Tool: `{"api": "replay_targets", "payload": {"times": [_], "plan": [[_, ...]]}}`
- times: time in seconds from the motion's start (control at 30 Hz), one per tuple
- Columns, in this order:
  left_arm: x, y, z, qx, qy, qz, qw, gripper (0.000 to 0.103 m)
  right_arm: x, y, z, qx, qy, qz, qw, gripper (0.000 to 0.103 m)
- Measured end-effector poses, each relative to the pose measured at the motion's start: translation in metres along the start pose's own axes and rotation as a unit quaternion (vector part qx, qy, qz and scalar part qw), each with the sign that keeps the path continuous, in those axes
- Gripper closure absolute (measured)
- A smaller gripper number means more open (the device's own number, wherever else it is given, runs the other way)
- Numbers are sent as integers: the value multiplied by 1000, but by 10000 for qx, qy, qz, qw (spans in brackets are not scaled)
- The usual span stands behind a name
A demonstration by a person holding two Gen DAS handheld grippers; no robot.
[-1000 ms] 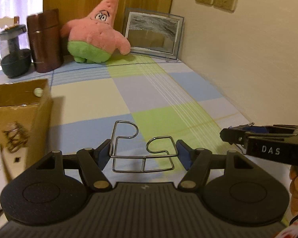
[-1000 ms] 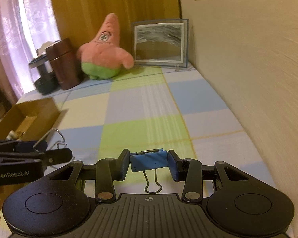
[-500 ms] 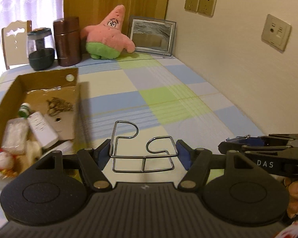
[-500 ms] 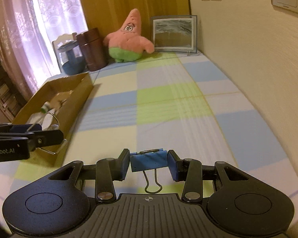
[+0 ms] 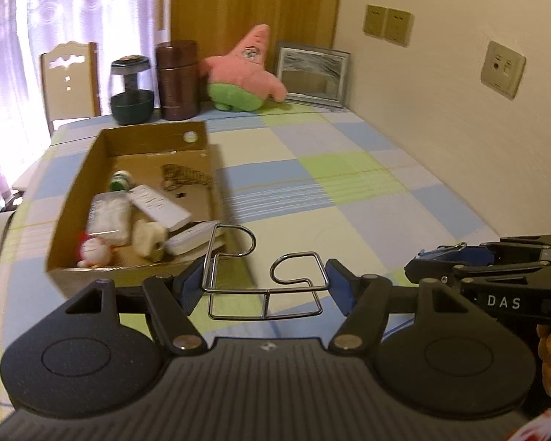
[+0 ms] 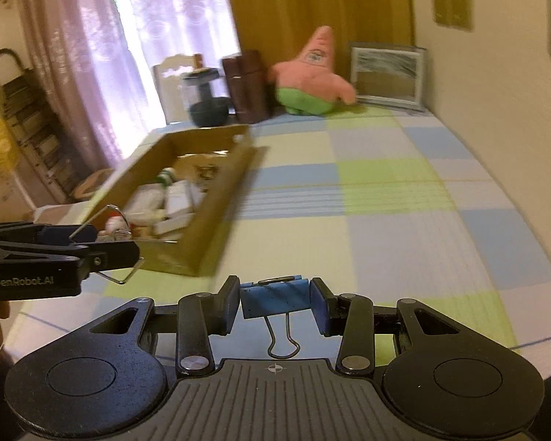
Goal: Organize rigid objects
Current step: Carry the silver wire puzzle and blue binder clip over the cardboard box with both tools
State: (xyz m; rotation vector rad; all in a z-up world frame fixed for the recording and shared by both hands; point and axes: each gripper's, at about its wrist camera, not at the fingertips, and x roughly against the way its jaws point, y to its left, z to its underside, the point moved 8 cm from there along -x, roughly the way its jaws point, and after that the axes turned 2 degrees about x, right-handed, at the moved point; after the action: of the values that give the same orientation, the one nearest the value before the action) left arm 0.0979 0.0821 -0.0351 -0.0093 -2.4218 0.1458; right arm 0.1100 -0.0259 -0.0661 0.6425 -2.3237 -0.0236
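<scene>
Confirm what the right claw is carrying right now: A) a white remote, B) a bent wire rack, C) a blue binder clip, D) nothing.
C: the right claw is shut on the blue binder clip, its wire handle hanging toward the camera; the wire rack sits in the left claw instead.

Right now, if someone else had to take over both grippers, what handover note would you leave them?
Left gripper: shut on a bent wire holder, carried in the air just short of the cardboard box.
Right gripper: shut on a blue binder clip, its wire handle pointing back toward the camera, above the checked tablecloth.
Done: the box already holds a white remote, a small bottle and other small items.
Left: put the wire holder and the clip into the box. The plush toy and picture frame stand at the far end.
</scene>
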Motion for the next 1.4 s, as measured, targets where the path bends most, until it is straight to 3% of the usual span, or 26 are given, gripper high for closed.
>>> {"api": "replay_targets", "payload": {"times": [0.33,0.57,1.4], "plan": [[36,63,-5,277,-195,-491,9982,38,-15,63,-20,461,-82,-470,9978,65],[35,95,-16,364,-233,-635,9970,38,-33,85,-31,701,-101,-641,9954,65],[-72,158,-31,266,43,-600,9978,38,-136,97,-71,944,-66,-805,9923,65]]}}
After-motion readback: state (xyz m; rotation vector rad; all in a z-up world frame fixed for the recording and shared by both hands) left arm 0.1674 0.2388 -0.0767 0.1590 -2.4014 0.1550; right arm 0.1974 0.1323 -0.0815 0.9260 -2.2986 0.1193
